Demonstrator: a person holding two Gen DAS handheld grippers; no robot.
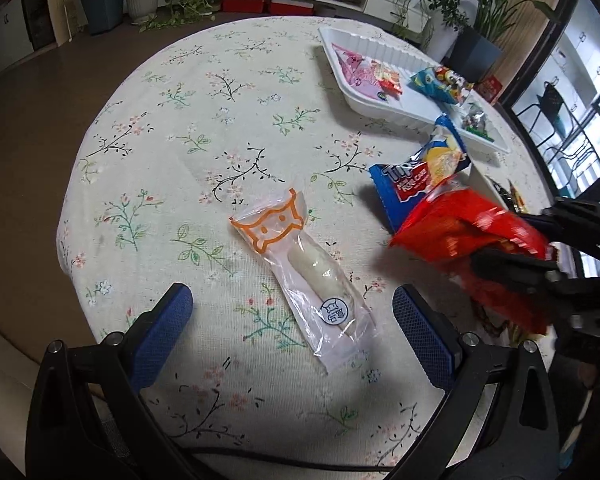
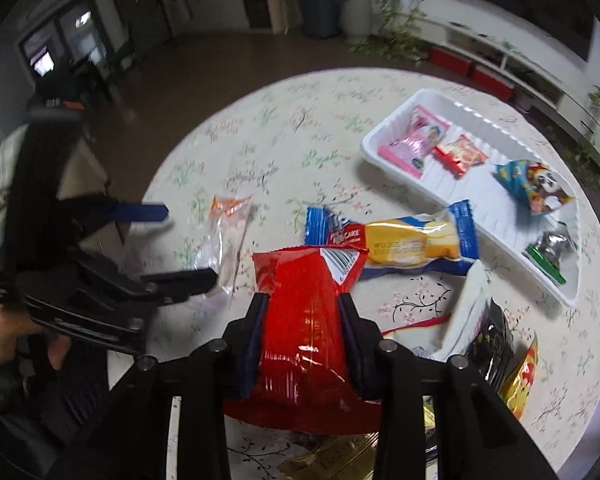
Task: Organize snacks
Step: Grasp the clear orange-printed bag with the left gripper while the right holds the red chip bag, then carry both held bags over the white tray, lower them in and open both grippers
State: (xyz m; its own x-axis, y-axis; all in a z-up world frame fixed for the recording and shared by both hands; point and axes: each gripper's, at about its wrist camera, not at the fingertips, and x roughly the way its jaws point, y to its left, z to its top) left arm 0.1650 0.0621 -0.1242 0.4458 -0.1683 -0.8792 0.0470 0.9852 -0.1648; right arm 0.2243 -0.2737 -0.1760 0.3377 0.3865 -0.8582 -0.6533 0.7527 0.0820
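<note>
My right gripper [image 2: 302, 305] is shut on a red snack bag [image 2: 304, 320], its pads pressing both sides; the same red snack bag [image 1: 472, 240] shows at the right of the left wrist view. My left gripper [image 1: 292, 312] stands open above a clear packet with an orange cat print [image 1: 312, 276], one finger on each side and not touching it. A blue and yellow roll cake pack [image 2: 404, 240] lies just beyond the red bag. The white tray [image 2: 432, 100] holds several small snack packets.
The round table wears a floral cloth [image 1: 180, 120]. More loose packets, black and gold [image 2: 500, 348], lie at the near right. Potted plants and a low white shelf stand behind the table. A hand [image 2: 4, 336] grips the left tool.
</note>
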